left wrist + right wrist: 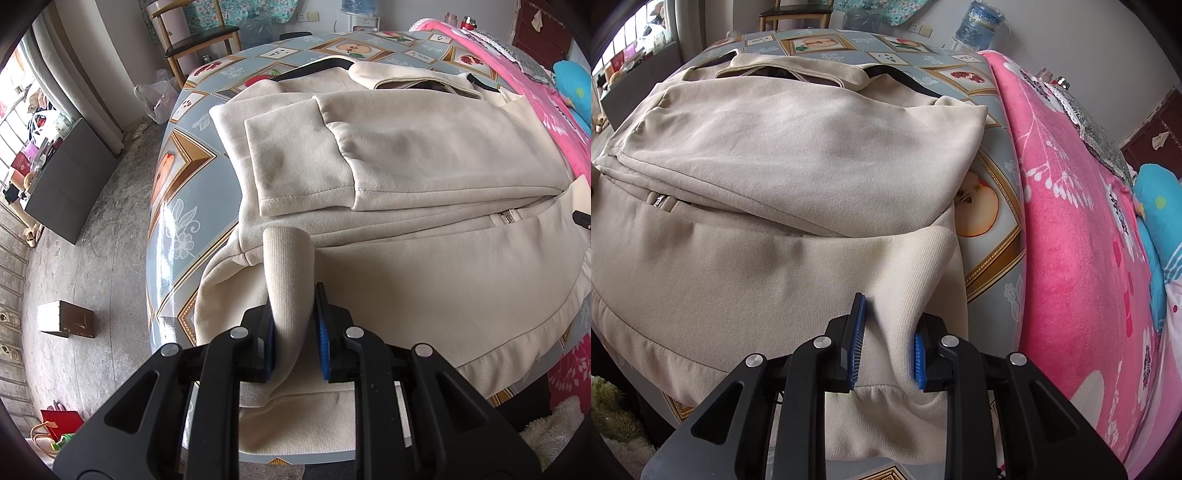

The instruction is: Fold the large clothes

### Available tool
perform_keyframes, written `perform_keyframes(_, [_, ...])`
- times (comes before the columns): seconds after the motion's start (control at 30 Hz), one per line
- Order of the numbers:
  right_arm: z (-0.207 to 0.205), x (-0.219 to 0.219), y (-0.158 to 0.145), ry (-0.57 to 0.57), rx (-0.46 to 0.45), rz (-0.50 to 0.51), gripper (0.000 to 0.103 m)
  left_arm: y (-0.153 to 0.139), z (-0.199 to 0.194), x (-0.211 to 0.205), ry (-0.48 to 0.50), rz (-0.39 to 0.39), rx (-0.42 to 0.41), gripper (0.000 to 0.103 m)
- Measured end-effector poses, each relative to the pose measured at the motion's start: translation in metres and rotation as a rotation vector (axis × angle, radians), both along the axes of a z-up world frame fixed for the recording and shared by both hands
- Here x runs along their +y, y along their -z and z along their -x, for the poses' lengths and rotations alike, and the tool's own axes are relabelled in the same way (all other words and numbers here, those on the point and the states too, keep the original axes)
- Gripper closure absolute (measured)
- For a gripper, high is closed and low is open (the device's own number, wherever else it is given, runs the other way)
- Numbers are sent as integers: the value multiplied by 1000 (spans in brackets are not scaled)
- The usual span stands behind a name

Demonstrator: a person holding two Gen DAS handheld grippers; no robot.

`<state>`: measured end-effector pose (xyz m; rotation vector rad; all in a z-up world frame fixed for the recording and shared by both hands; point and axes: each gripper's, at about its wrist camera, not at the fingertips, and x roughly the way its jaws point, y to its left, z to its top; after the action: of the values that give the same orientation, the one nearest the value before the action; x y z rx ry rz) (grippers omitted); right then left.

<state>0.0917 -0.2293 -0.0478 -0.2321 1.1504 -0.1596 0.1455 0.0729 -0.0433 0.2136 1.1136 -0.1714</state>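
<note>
the left tool is clamped on a bunched fold of the cream jacket at its near left hem, and the right tool is clamped on the near right hem. the jacket lies spread on the desk, a patterned fruit-tile cloth, with both sleeves folded across the body and the collar at the far side. a pink blanket lies just right of the desk. left, on the concrete floor, stand a small box and a chair.
</note>
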Motion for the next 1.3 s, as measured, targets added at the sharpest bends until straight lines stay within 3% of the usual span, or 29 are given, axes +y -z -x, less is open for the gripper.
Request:
perform_keyframes(0.07, [1,1,-1,1,-9,5,82,0,1,1,1,11,-8,86])
perform_keyframes(0.1, [3,3,-1,1,-17,20,89,-1,3,2,7,21,-21,87])
perform_keyframes(0.2, [10,5,-6,20,-32,37,96,-7,14,7,39,58,-56,93])
perform_keyframes(0.33, [28,2,-31,59,-114,5,96,-34,36,29,51,210,-89,98])
perform_keyframes(0.47, [57,1,-70,89,-242,-46,97,-73,71,45,104,322,-180,98])
perform_keyframes(0.6, [58,-6,-94,114,-332,-62,97,-99,78,57,125,372,-262,98])
perform_keyframes(0.7, [46,-17,-101,120,-362,-106,97,-107,64,62,120,416,-278,98])
perform_keyframes(0.83, [15,-31,-90,127,-352,-175,97,-96,26,57,101,403,-238,98])
perform_keyframes(1.0, [-37,-40,-48,130,-291,-178,97,-50,-34,51,23,368,-115,98])
perform_keyframes(1.17, [-65,-43,-18,142,-258,-151,97,-29,-57,43,5,316,-106,98])
perform_keyframes(1.3, [-68,-48,-17,166,-274,-173,97,-27,-66,42,-13,318,-118,98])
